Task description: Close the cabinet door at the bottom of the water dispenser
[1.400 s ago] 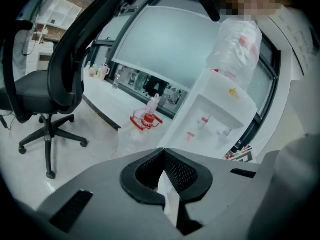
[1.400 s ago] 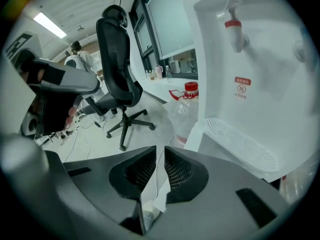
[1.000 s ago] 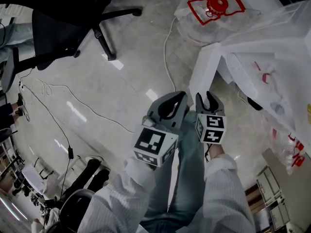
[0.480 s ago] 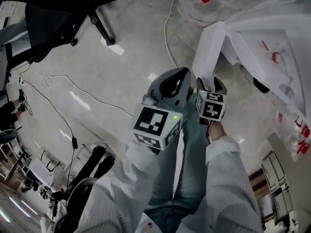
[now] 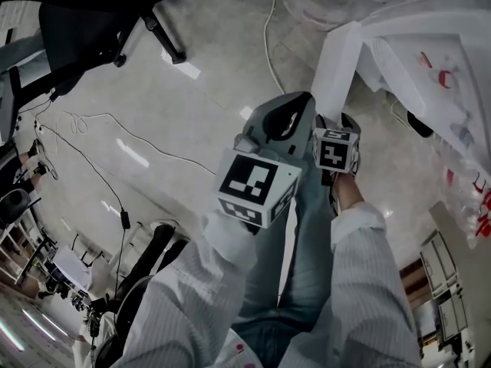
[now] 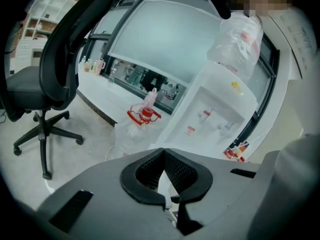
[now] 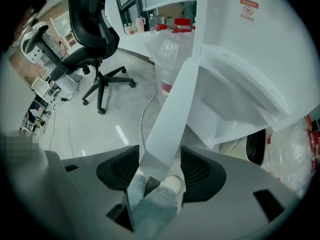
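The white water dispenser (image 6: 210,114) stands with its bottom cabinet door (image 5: 337,67) swung open toward me. In the right gripper view the door's free edge (image 7: 172,114) runs down between the jaws. My right gripper (image 5: 334,121) (image 7: 160,166) points steeply down and is open, the pads standing just off either side of the door edge. My left gripper (image 5: 288,110) (image 6: 163,151) hovers beside it to the left, shut with nothing in it, aimed at the dispenser's front.
A black office chair (image 5: 115,21) stands on the tiled floor at the upper left. A white cable (image 5: 268,44) trails across the floor to the dispenser. Plastic-wrapped water bottles (image 6: 145,119) sit beside it, plastic bags (image 5: 453,75) hang at right. My jeans-clad legs (image 5: 307,228) are below the grippers.
The right gripper has dropped and tipped further down, closing in on the door's edge. The left gripper has barely moved.
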The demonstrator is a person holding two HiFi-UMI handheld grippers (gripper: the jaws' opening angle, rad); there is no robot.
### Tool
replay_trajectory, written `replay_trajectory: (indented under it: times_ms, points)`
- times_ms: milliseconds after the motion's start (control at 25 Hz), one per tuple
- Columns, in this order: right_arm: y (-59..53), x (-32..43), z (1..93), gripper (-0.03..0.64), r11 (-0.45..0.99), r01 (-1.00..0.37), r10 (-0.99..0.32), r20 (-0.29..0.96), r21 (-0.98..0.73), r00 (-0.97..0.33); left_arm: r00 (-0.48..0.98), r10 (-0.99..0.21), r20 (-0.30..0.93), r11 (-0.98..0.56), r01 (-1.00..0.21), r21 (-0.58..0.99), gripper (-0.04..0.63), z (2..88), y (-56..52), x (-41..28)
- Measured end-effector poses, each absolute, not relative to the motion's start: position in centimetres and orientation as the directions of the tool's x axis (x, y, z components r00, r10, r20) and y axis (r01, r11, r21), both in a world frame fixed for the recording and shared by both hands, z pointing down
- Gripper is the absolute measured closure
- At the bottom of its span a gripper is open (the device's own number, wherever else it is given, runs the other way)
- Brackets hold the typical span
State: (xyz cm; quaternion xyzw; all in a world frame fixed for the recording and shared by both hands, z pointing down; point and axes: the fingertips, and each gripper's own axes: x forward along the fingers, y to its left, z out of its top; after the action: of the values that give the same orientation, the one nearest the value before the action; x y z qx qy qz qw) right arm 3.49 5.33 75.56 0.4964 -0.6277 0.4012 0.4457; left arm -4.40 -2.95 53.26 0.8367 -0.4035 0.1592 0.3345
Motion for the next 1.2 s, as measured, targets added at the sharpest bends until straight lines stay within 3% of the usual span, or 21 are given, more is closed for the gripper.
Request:
replay_trajectory:
  times_ms: [560,1200]
  points:
    - [6.2,5.1,75.8,0.396,0.143,-0.989,-0.228,0.971,-0.034,-0.066,0.657,-0.554,0.512,-0.493,-0.754,0.434,0.584,52.6,-4.7,-4.0]
    - [7.2,9.8,75.8,0.426,0.134,-0.990,-0.280,0.957,-0.037,-0.073,0.666,-0.516,0.538,-0.513,-0.744,0.429,0.584,54.2,-2.9,0.8]
